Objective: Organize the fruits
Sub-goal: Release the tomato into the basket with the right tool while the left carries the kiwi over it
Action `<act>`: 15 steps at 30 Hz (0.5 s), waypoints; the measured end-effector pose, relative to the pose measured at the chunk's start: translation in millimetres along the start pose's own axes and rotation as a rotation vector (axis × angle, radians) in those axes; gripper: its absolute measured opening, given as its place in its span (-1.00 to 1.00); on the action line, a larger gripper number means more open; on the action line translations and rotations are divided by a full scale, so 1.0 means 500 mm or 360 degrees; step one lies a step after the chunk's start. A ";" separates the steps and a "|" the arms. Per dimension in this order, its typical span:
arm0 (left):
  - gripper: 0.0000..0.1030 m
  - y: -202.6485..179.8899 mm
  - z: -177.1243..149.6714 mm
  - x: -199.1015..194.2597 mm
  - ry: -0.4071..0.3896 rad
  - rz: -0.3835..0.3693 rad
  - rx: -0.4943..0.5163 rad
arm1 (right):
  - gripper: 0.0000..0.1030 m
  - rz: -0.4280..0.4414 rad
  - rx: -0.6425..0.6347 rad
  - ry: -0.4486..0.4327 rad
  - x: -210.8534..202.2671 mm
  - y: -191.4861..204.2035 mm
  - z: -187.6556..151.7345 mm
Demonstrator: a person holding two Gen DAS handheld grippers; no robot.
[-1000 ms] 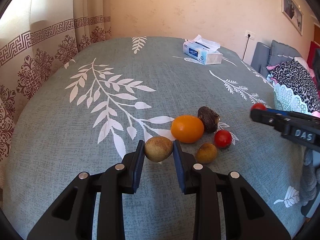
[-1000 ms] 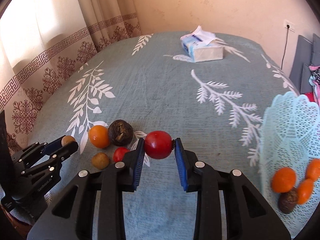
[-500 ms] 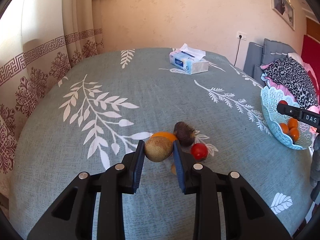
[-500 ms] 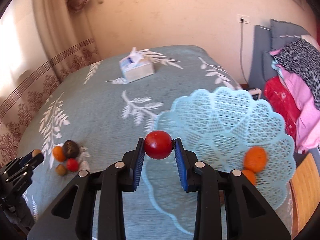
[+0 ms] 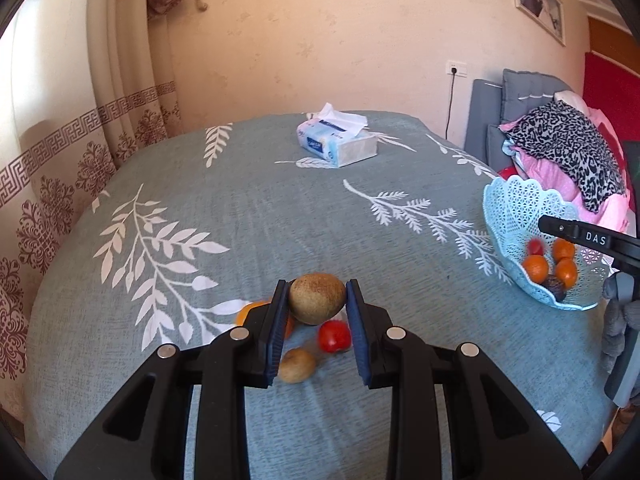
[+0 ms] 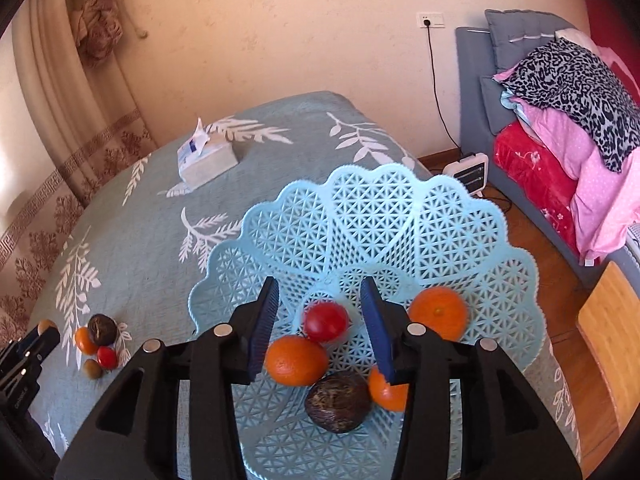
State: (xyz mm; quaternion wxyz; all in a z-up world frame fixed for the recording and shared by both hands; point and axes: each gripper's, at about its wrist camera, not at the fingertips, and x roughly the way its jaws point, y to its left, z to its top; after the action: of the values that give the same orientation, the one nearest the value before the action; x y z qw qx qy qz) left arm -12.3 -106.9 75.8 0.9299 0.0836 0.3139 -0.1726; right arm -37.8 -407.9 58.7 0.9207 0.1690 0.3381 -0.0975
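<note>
Left claw clamped on a brown round fruit, lifted clear of the bed, which has a grey-green leaf-print cover. The hold is across the fruit's middle, pads on both sides, so it probably won't roll out in transit.

Below it, the leftover pile on the bed: part of an orange fruit, a red tomato and a small brown fruit, close together. The right wrist view also shows a dark wrinkled fruit in that pile.

A tissue box sits further back mid-bed, not part of the job.

Right side: a pale blue lattice basket on the bed's right edge. Right claw is above it and its jaws have just been opening; they're now part-open with nothing pinched. The red tomato in basket lies below and between them, apparently just dropped, beside three oranges and a dark wrinkled fruit in basket.

Judgement: the basket is the collection point; the brown fruit goes there next, with four pieces left on the bed.
</note>
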 end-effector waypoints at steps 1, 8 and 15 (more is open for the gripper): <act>-0.44 -0.008 0.004 0.001 -0.0003 -0.0007 0.0012 | -0.15 0.0004 0.0011 -0.0014 -0.005 -0.004 0.002; -0.44 -0.080 0.035 0.008 -0.0037 -0.0096 0.0096 | -0.15 -0.0007 0.0089 -0.0101 -0.036 -0.037 0.014; -0.44 -0.158 0.063 0.036 -0.0023 -0.0236 0.0161 | -0.15 -0.0078 0.0107 -0.0151 -0.050 -0.054 0.021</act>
State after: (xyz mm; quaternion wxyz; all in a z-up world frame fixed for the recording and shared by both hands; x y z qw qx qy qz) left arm -11.2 -193.1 86.0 0.9113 0.1057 0.3034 -0.2574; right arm -58.0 -435.2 76.0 0.9267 0.1867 0.2948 -0.1392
